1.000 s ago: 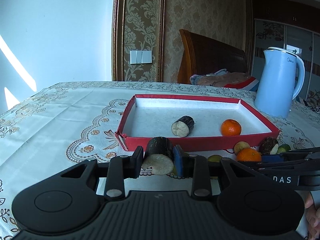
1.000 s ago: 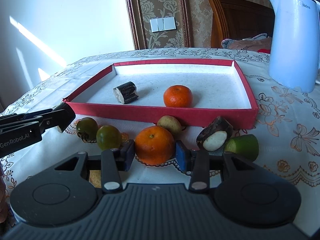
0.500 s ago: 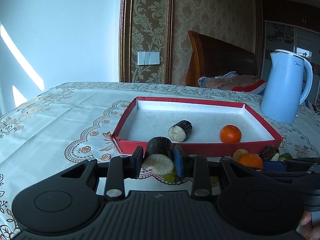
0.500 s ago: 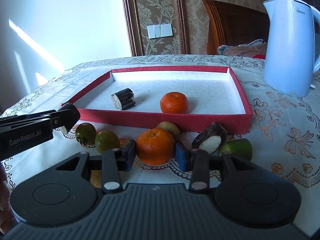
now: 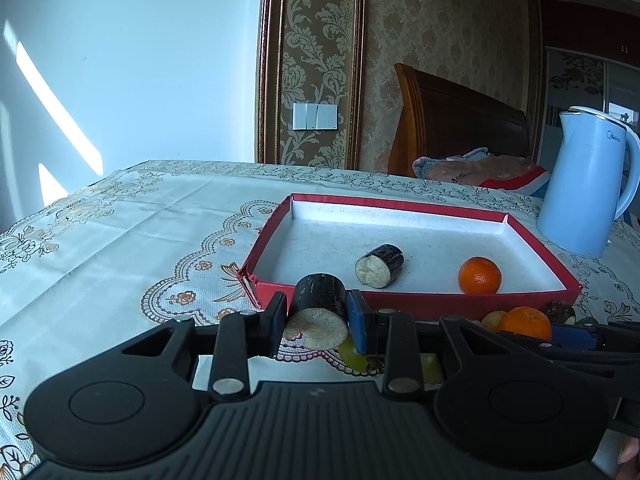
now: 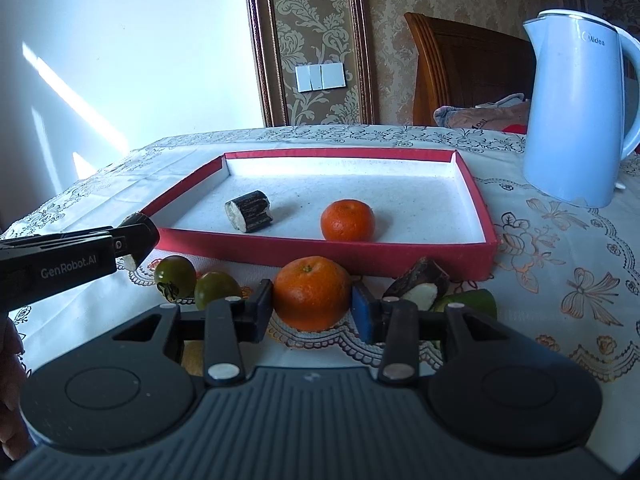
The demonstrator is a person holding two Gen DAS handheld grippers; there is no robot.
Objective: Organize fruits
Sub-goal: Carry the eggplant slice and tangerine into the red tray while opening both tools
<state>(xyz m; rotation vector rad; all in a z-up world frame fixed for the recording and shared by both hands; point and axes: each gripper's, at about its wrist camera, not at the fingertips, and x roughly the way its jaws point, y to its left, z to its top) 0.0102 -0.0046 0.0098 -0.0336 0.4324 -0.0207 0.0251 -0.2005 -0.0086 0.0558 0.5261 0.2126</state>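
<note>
A red tray (image 5: 416, 303) (image 6: 328, 251) with a white floor holds a dark sugarcane piece (image 5: 379, 265) (image 6: 249, 211) and an orange (image 5: 479, 275) (image 6: 347, 220). My left gripper (image 5: 316, 320) is shut on a second dark sugarcane piece (image 5: 319, 308), held above the table before the tray's near left corner. My right gripper (image 6: 312, 308) is shut on an orange (image 6: 312, 293), held above the table before the tray's front wall. The left gripper also shows in the right wrist view (image 6: 136, 240).
Two green tomatoes (image 6: 176, 278) (image 6: 216, 290), a dark cut piece (image 6: 416, 286) and a green piece (image 6: 472, 300) lie on the tablecloth in front of the tray. A light blue kettle (image 5: 588, 184) (image 6: 576, 108) stands at the right. A wooden chair stands behind the table.
Both grippers have risen with their fruit held, so the tray and table look lower and farther. The loose fruit has not moved.
</note>
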